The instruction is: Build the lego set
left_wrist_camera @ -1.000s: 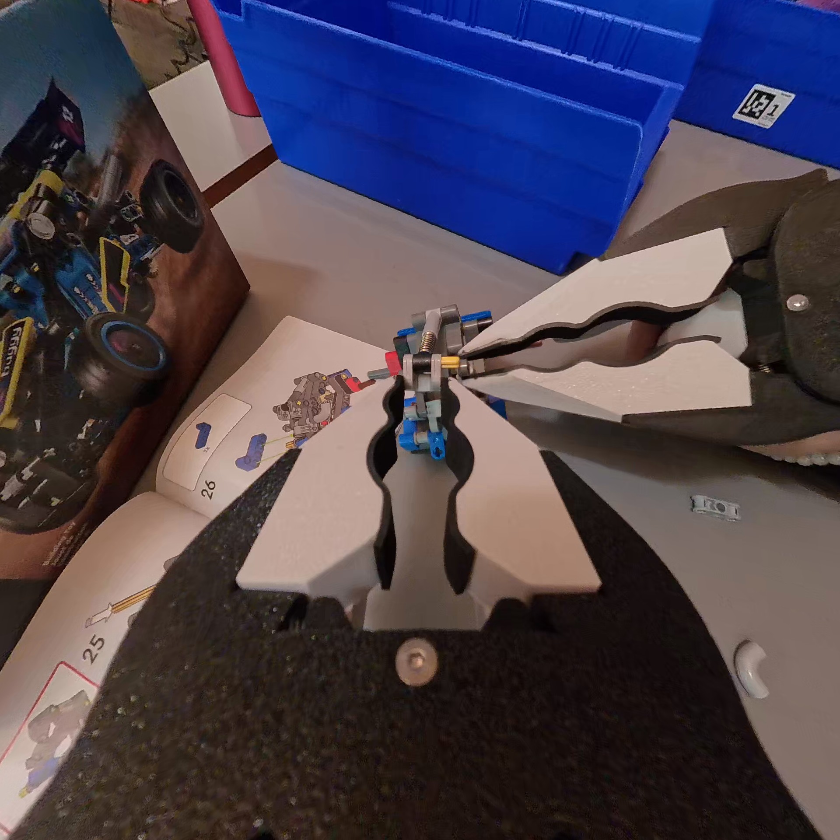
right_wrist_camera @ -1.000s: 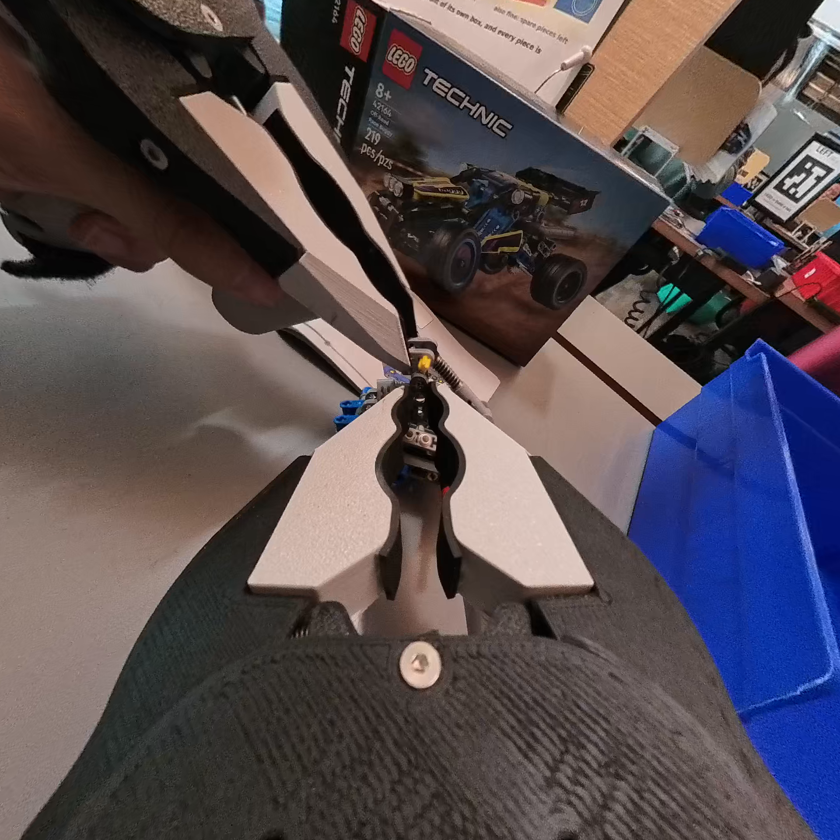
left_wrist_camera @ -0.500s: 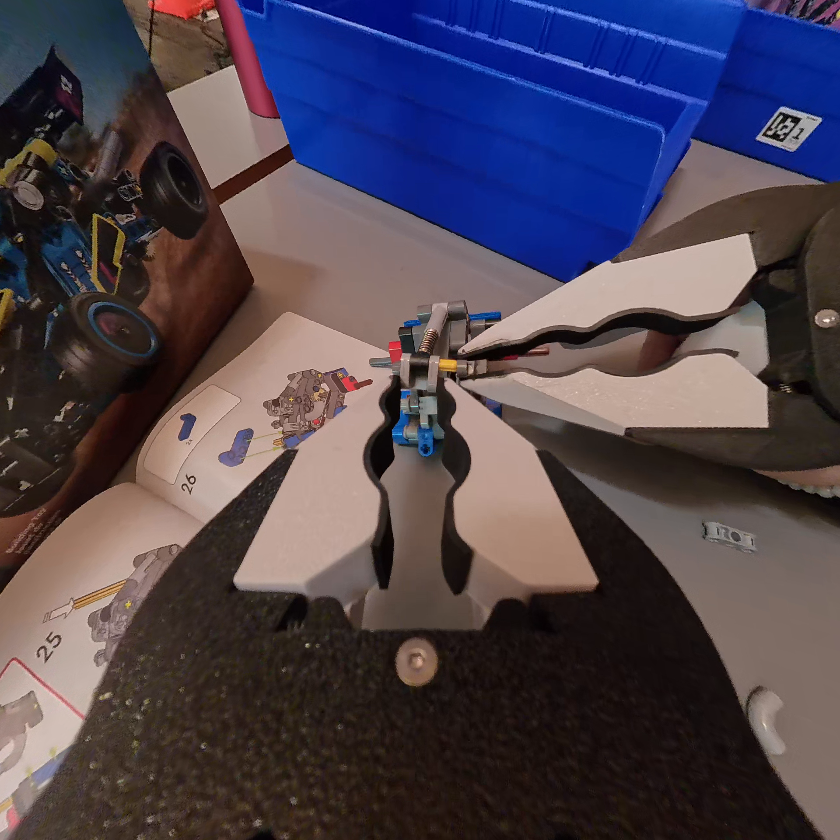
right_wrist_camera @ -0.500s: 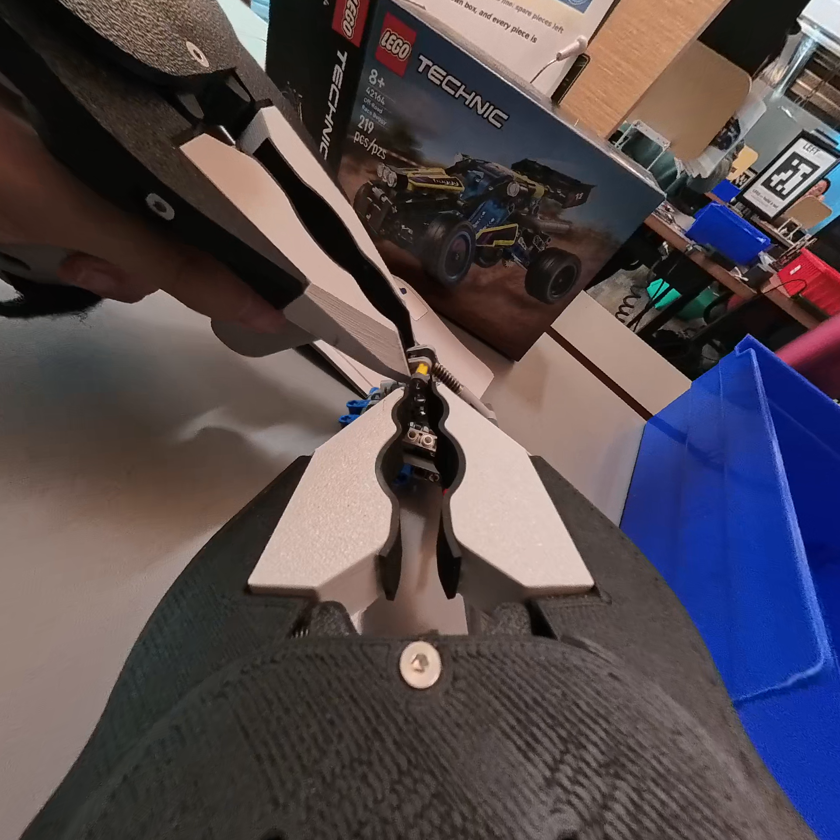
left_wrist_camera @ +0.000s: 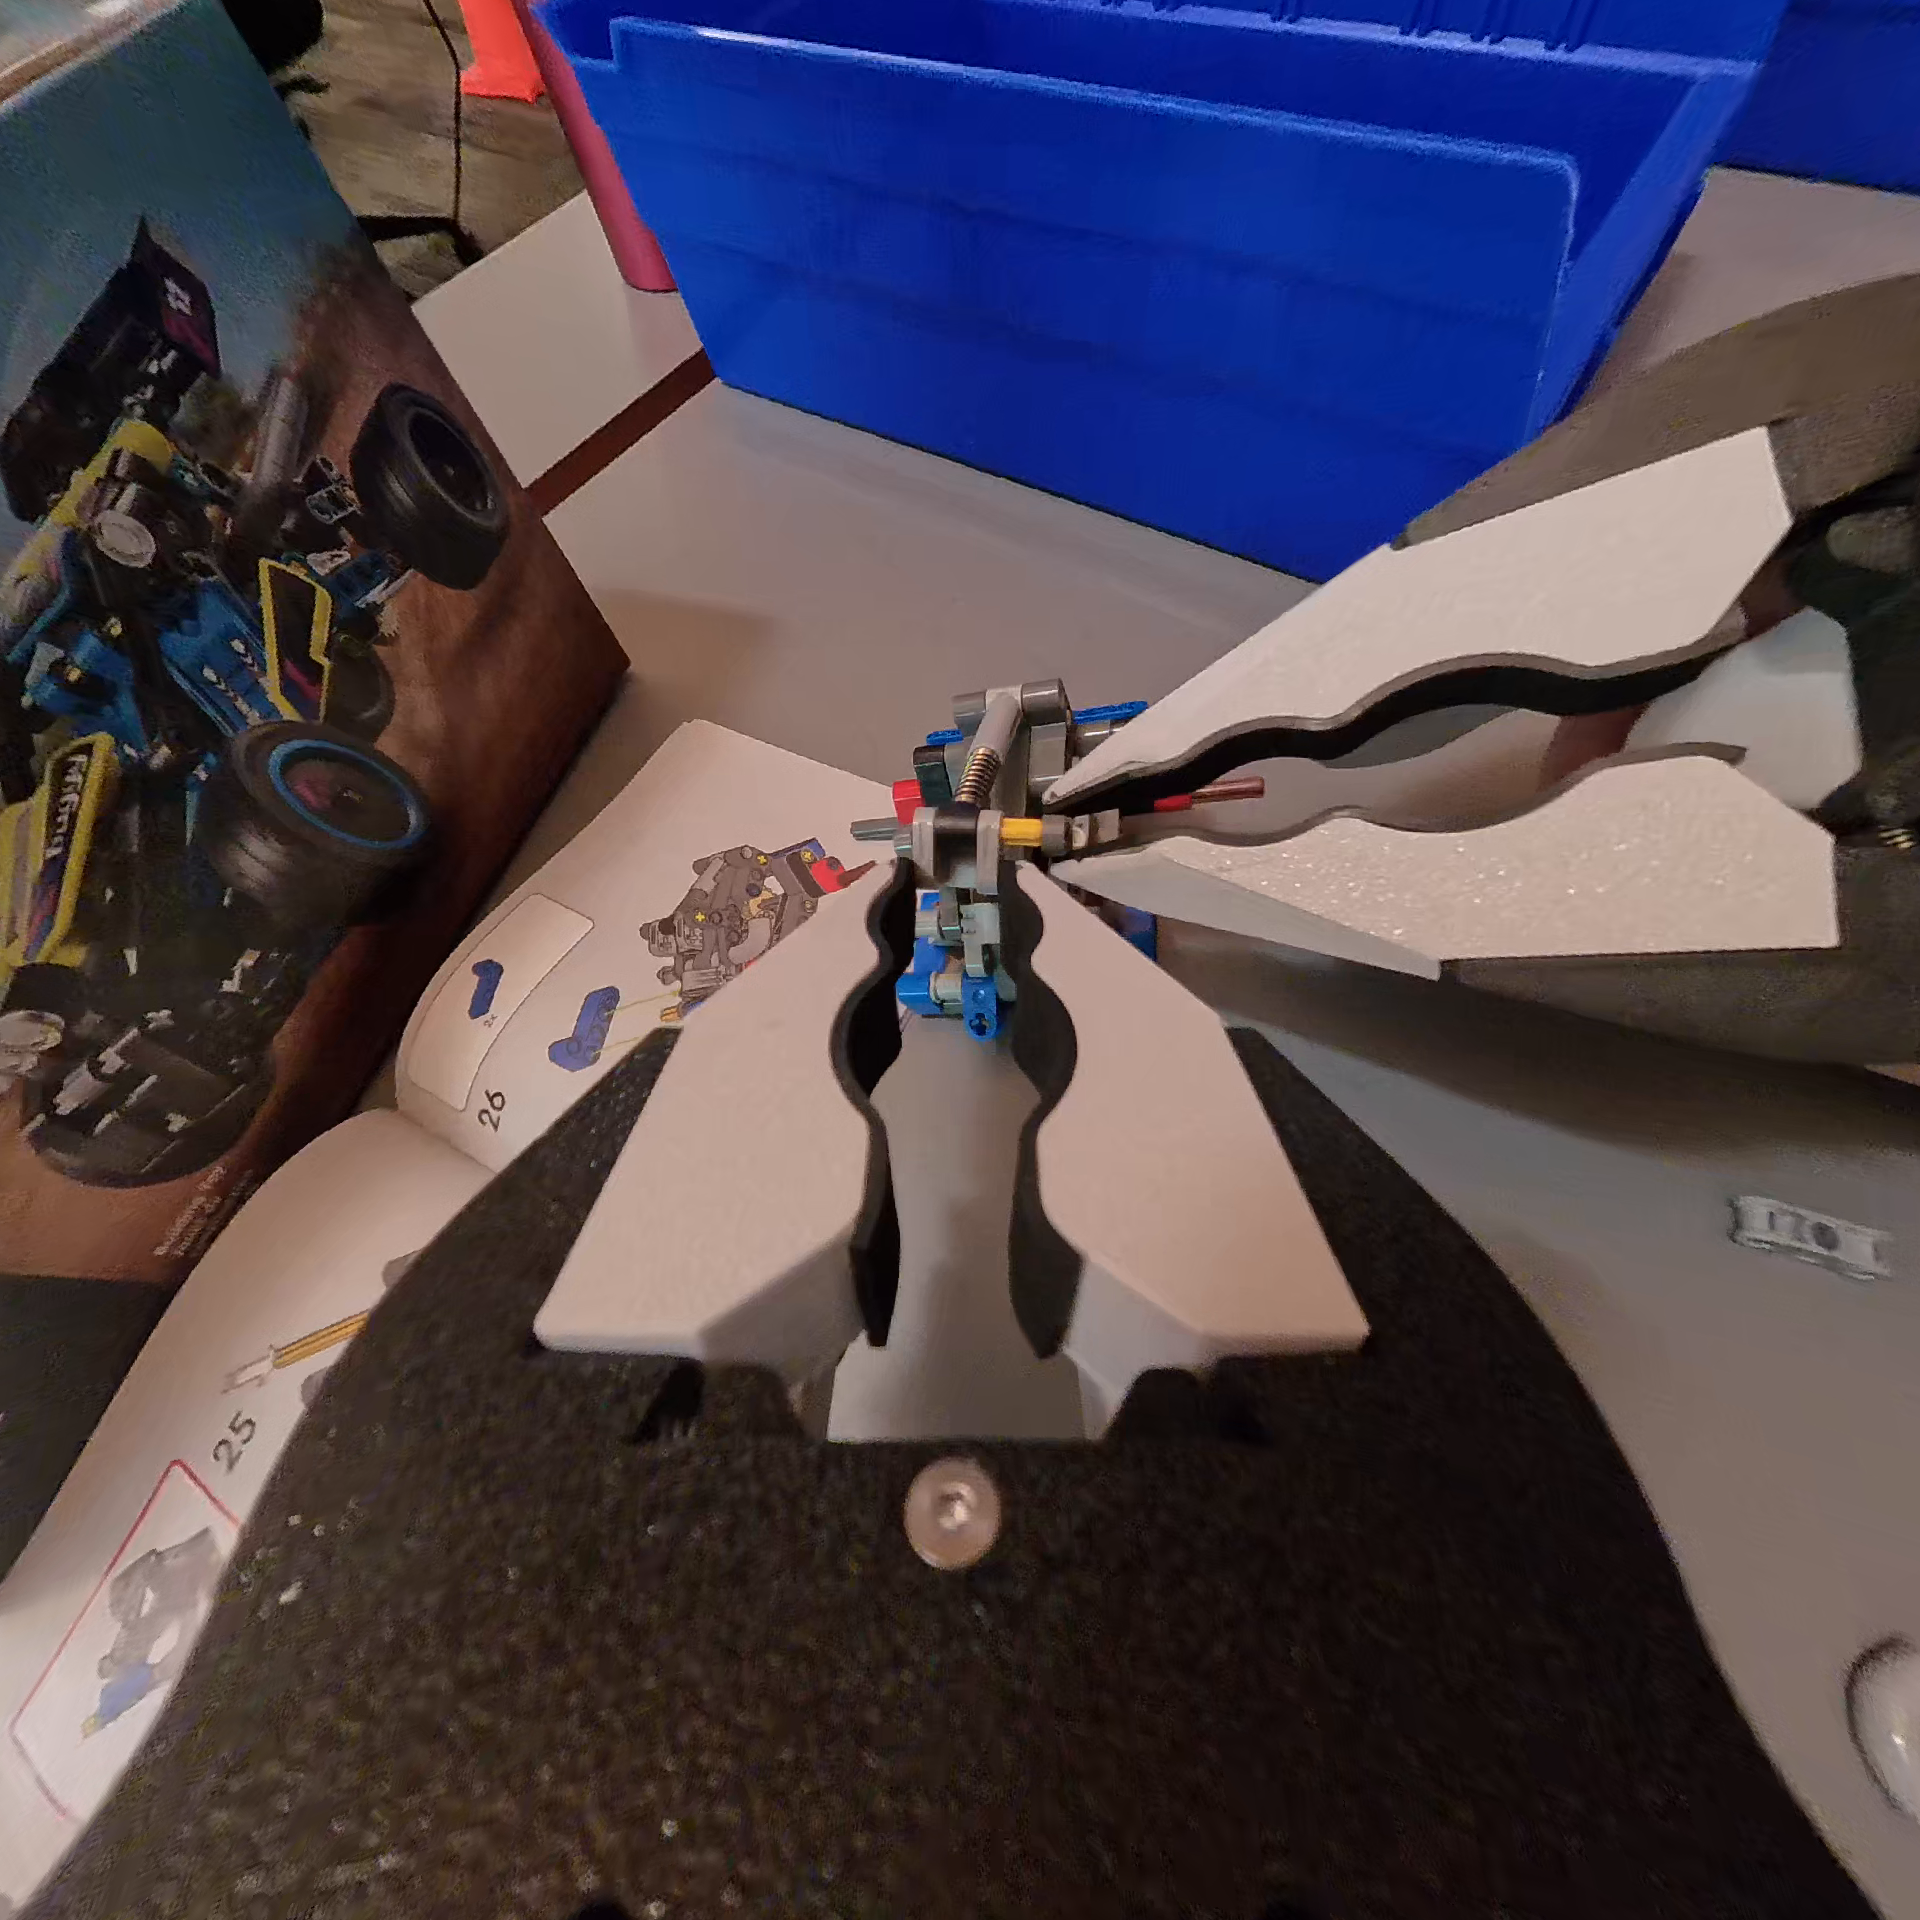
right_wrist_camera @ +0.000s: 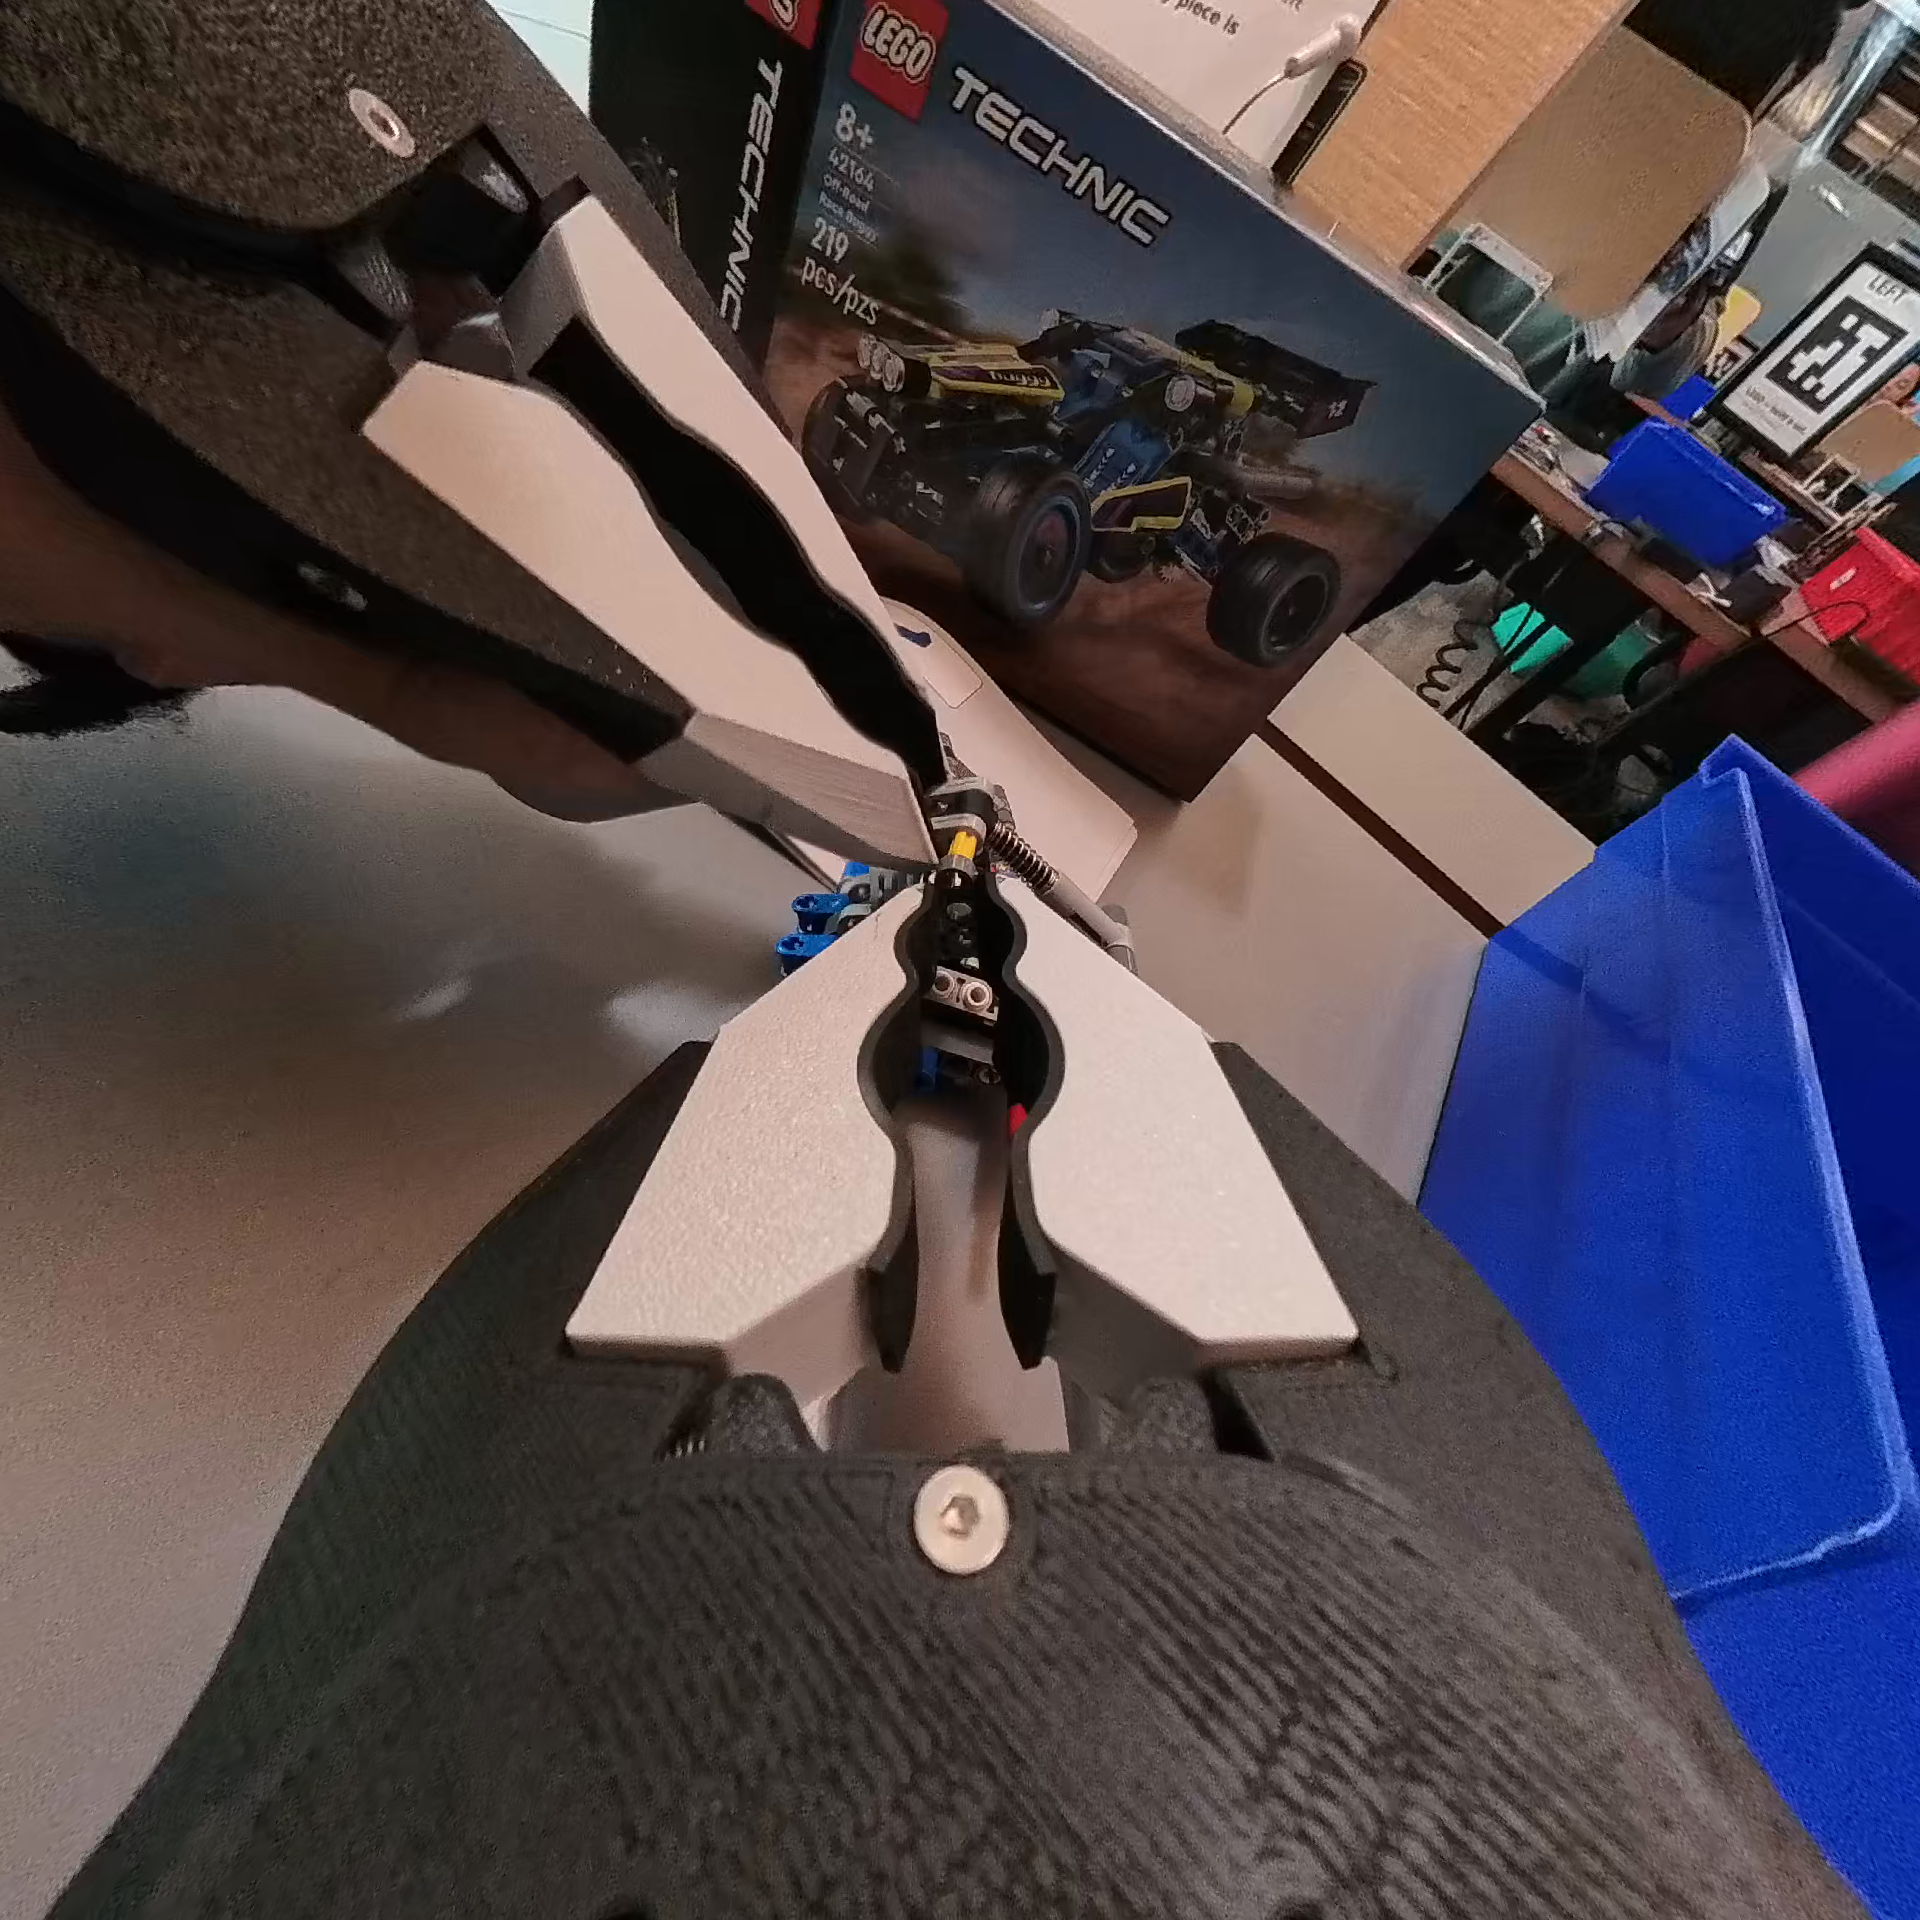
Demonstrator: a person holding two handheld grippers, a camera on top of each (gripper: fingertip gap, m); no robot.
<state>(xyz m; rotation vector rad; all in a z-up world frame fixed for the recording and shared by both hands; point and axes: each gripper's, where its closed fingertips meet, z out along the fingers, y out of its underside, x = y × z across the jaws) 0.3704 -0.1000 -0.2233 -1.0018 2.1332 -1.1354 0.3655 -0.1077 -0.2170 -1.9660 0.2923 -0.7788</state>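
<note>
Two grippers meet at right angles, left gripper [left_wrist_camera: 961,883] and right gripper [right_wrist_camera: 961,883] clamping brick assembly [left_wrist_camera: 982,821]

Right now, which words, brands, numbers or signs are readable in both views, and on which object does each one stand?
I do not copy writing out; here is what bears it.
Toy car box: brand mark, title and small figures, sharp.
Open booklet: printed step numbers, sharp.
Framed black-and-white marker sign: short caption, small.
White sheet behind the box: print cut off.
</note>
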